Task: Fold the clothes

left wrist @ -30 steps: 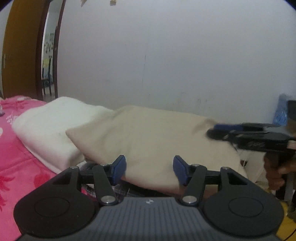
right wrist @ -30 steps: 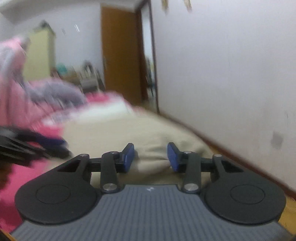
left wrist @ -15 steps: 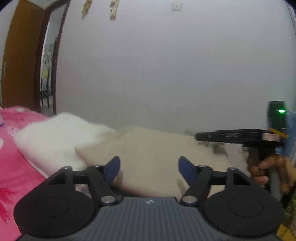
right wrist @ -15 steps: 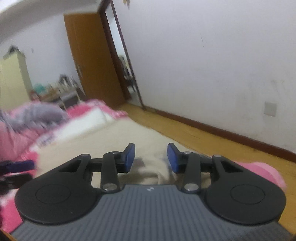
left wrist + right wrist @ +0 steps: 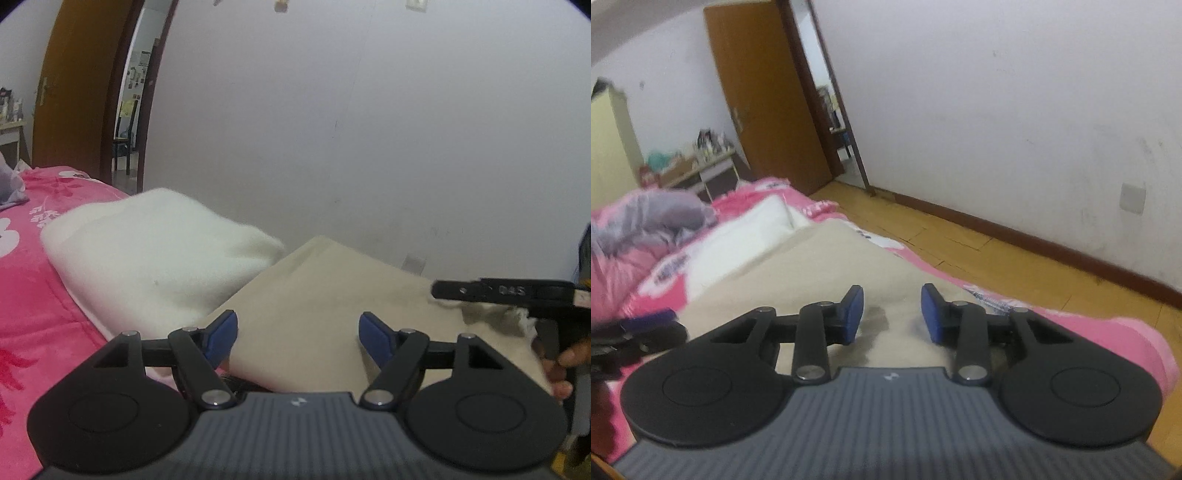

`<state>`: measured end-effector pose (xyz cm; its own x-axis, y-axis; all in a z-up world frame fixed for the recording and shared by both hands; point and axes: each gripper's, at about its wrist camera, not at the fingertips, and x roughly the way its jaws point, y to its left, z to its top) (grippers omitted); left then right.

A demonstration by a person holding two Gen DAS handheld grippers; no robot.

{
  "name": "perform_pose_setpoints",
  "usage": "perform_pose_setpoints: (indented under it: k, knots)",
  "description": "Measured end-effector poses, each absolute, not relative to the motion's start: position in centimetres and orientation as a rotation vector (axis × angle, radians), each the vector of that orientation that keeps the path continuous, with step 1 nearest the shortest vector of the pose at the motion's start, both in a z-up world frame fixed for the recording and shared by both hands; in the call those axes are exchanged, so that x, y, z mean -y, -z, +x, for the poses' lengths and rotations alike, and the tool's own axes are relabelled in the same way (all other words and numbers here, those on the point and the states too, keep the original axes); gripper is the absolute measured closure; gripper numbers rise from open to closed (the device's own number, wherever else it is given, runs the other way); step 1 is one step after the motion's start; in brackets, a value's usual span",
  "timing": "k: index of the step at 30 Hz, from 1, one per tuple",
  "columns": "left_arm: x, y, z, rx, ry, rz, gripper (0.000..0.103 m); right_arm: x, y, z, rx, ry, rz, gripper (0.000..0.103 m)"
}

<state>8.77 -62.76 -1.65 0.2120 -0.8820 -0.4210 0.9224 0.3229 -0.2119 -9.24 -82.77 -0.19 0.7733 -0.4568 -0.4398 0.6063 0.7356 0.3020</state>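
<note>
A pink bed point(image 5: 26, 280) carries a beige garment point(image 5: 317, 295) near its edge, touching a folded white one point(image 5: 147, 254). Left gripper point(image 5: 298, 338) stands wide apart, empty, over the beige cloth. Right gripper point(image 5: 892, 314), half open and closing, grips nothing.

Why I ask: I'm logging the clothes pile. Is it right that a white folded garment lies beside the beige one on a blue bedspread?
Not quite: the bedspread is pink with a floral print, not blue. The left wrist view shows it. The white folded garment does lie beside the beige one on it.
</note>
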Motion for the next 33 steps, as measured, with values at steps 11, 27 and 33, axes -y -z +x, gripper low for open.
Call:
perform_pose_setpoints:
  k: [11,27,33]
  knots:
    - [62.5,1.4,3.8,-0.501,1.305,0.338,0.013,73.8,-1.5,-14.3,-0.349,0.454,0.362,0.055]
    - [54.7,-3.2,0.9,-0.601,1.207,0.360,0.013,66.1,-1.4,-19.1,-0.434,0.577,0.420,0.047]
    - [47.9,-5.6,-2.4,-0.617,1.242,0.278,0.007,61.1,-4.7,-24.0,-0.423,0.588,0.448,0.027]
